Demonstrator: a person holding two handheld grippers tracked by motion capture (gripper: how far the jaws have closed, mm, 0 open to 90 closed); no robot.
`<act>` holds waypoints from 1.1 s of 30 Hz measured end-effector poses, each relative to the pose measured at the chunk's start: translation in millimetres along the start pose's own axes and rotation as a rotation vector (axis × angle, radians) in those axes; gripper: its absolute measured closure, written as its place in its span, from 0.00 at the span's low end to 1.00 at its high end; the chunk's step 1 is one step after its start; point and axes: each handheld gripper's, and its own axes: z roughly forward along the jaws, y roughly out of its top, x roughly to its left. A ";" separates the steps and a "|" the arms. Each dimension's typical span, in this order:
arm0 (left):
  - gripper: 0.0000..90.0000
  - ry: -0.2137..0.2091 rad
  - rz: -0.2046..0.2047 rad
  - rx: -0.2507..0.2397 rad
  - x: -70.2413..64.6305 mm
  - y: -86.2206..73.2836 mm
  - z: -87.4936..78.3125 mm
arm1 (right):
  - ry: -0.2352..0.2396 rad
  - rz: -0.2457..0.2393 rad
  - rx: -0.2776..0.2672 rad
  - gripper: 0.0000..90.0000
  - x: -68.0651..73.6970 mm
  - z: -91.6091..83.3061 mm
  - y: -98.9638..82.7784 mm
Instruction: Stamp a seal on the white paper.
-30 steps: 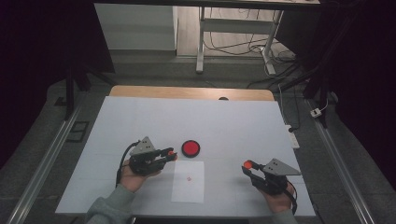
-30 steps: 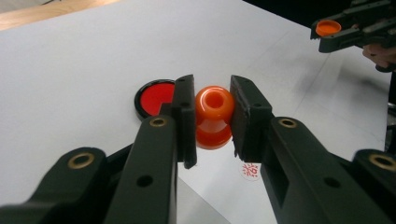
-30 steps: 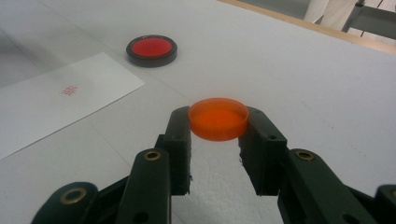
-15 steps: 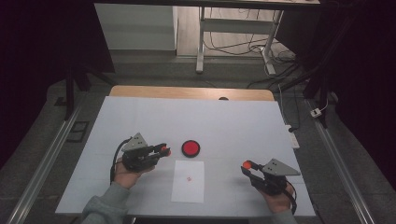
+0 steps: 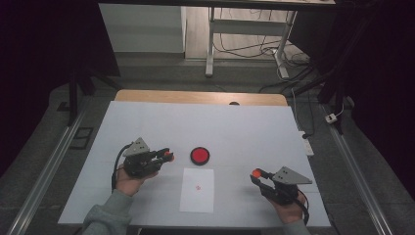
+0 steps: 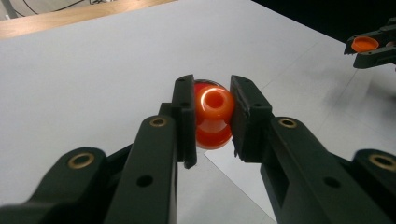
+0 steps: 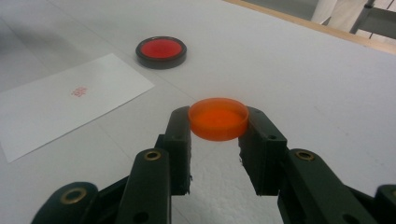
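My left gripper [image 5: 168, 155] is shut on an orange stamp [image 6: 213, 112] with a round knob, held just above the table, left of the ink pad. The pad [image 5: 199, 155] is a red disc in a black round case, also seen in the right gripper view [image 7: 161, 50]. My right gripper [image 5: 256, 173] is shut on a flat orange cap [image 7: 218, 119], held level over the table at the right. Between the hands lies a white paper [image 5: 197, 196] bearing a small red stamp mark [image 7: 79, 90].
The white table [image 5: 244, 127] has a wooden strip [image 5: 195, 97] along its far edge. Metal rails [image 5: 44, 171] run along both sides. A desk frame and cables [image 5: 274, 54] stand on the floor beyond the table.
My left gripper has drifted a little to the left with the stamp, away from the paper. The right gripper has kept still.
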 end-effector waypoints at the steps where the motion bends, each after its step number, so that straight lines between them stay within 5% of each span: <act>1: 0.81 0.000 0.001 -0.001 -0.2 0.1 -0.2 | 0.001 -0.002 0.005 0.71 1.2 0.4 0.6; 20: 0.81 -0.013 0.012 0.001 -6.6 1.0 -2.0 | 0.055 -0.028 -0.005 0.71 18.1 13.7 10.7; 33: 0.81 -0.023 0.014 0.008 -9.0 0.9 0.0 | 0.118 -0.070 0.011 0.71 37.4 38.5 21.5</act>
